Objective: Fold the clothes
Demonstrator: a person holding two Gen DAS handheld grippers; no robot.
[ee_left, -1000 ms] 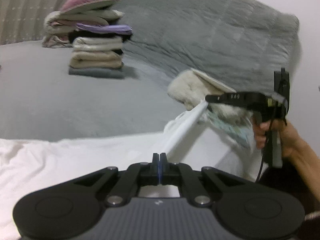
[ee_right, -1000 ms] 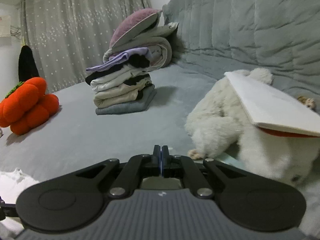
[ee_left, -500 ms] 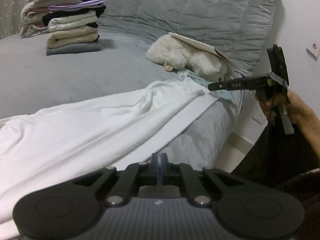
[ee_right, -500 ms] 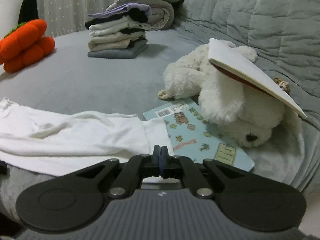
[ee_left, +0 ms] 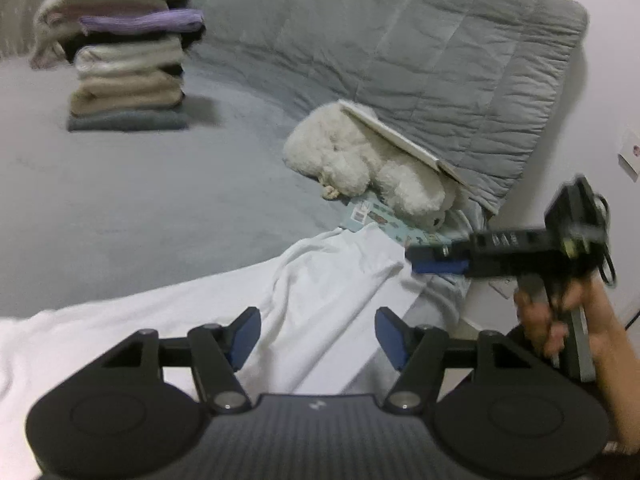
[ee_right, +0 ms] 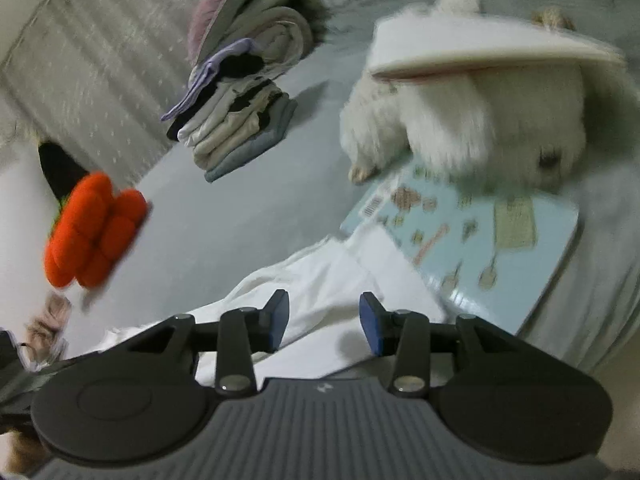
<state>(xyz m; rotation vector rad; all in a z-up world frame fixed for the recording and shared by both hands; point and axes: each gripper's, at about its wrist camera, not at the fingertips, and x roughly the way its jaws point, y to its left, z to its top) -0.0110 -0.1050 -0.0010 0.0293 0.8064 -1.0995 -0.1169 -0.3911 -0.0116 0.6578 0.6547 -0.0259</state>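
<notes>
A white garment (ee_left: pixel 168 320) lies stretched across the near edge of the grey bed, its end (ee_right: pixel 344 280) reaching a light blue book. My left gripper (ee_left: pixel 316 338) hovers just above the cloth, open, with nothing between its blue pads. My right gripper (ee_right: pixel 323 322) is open too, above the garment's end; in the left wrist view the right gripper (ee_left: pixel 436 260) shows side-on at the right, held by a hand (ee_left: pixel 560 320). A stack of folded clothes (ee_left: pixel 128 76) stands at the far left of the bed.
A white plush toy (ee_left: pixel 368 168) lies on the light blue book (ee_right: pixel 480 224) with an open book (ee_left: pixel 400 144) on top of it. An orange plush pumpkin (ee_right: pixel 92 228) sits at the left. A grey quilted headboard (ee_left: pixel 400 40) backs the bed; the bed's edge drops off at the right.
Both grippers were shut on the white garment and have opened, letting it go. The garment, first pulled taut in the air, now lies flat on the bed.
</notes>
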